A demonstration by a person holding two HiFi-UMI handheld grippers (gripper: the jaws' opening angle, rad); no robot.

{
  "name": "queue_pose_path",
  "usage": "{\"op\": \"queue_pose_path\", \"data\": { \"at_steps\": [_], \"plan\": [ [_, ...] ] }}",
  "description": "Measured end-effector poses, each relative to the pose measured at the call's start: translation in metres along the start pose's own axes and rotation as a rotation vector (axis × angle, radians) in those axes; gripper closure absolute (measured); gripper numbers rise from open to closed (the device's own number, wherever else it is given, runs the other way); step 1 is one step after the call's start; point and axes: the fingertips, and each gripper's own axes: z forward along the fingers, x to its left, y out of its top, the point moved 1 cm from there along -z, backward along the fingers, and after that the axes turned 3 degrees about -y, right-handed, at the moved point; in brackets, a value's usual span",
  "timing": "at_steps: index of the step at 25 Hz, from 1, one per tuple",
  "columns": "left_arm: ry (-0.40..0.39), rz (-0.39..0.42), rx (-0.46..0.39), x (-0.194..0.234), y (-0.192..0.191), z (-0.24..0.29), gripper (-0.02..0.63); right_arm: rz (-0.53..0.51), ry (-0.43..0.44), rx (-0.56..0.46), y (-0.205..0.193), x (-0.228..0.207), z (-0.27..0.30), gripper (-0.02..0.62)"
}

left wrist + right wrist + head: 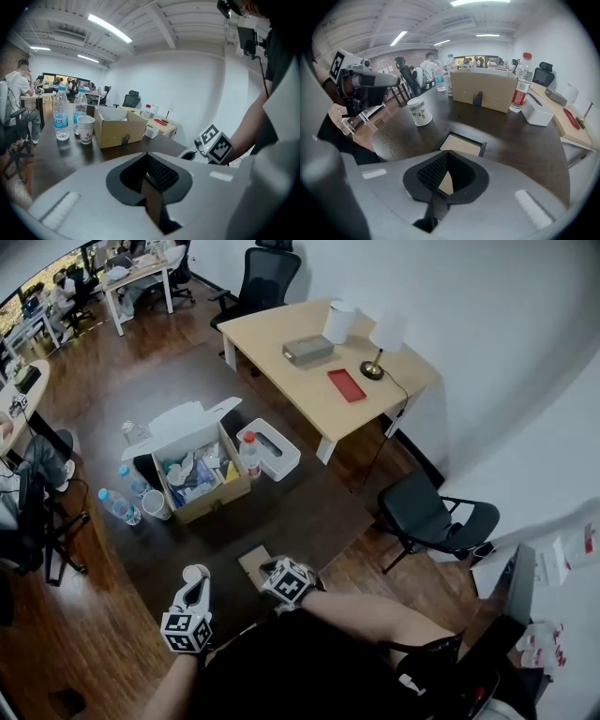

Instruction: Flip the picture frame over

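The picture frame (461, 143) lies flat on the dark table (309, 512), tan face up inside its dark border. In the head view it sits at the lower middle, at the table's near edge. The right gripper (270, 570) points down at it from just lower right, and its jaws are pressed together. The frame's tan panel shows through the gap above the pads. The tips may touch the frame's near edge, but that spot is hidden behind the jaws, so no grasp can be made out.

The left gripper (195, 572) is at the lower left of the head view, beside the right one and apart from the frame. Its jaws are clenched on nothing.

Further up the table an open cardboard box (202, 486) stands at centre left. A white tissue box (272, 448) and a red-labelled bottle (520, 89) are to its right, and a paper cup (419, 111) stands left of the frame in the right gripper view.
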Motion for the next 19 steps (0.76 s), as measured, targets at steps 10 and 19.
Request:
{"op": "queue_pose_path", "data": {
  "at_steps": [10,19],
  "plan": [
    [0.016,-0.019,-0.011,0.000,-0.007,-0.010,0.606,-0.035,0.004,0.010,-0.004,0.004,0.003,0.592],
    [0.025,-0.039,-0.015,-0.009,-0.001,-0.012,0.606,-0.001,0.014,0.015,-0.007,0.001,-0.003,0.592]
  ]
}}
